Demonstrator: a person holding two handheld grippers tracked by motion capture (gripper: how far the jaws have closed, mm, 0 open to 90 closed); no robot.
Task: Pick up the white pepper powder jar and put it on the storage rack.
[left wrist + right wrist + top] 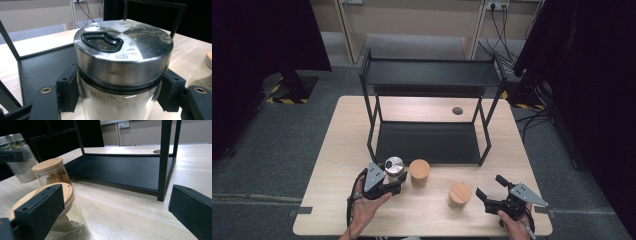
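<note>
A glass jar with a steel lid [394, 165] stands at the front left of the table, and my left gripper [396, 176] is shut on it from the left. In the left gripper view the jar [122, 50] sits between the two black pads [67, 87], which press on the glass just under the lid; pale powder shows inside. Two wooden-lidded glass jars [419, 172] [460, 195] stand to its right. My right gripper [490, 186] is open just right of the nearer one. In the right gripper view that jar [67, 220] stands partly behind the left jaw of this gripper [117, 200].
A black two-tier metal rack [427, 142] stands on the middle of the wooden table [337, 145], its lower shelf [120, 170] bare. A round cable hole [457, 110] lies behind it. Dark curtains and cables flank the table.
</note>
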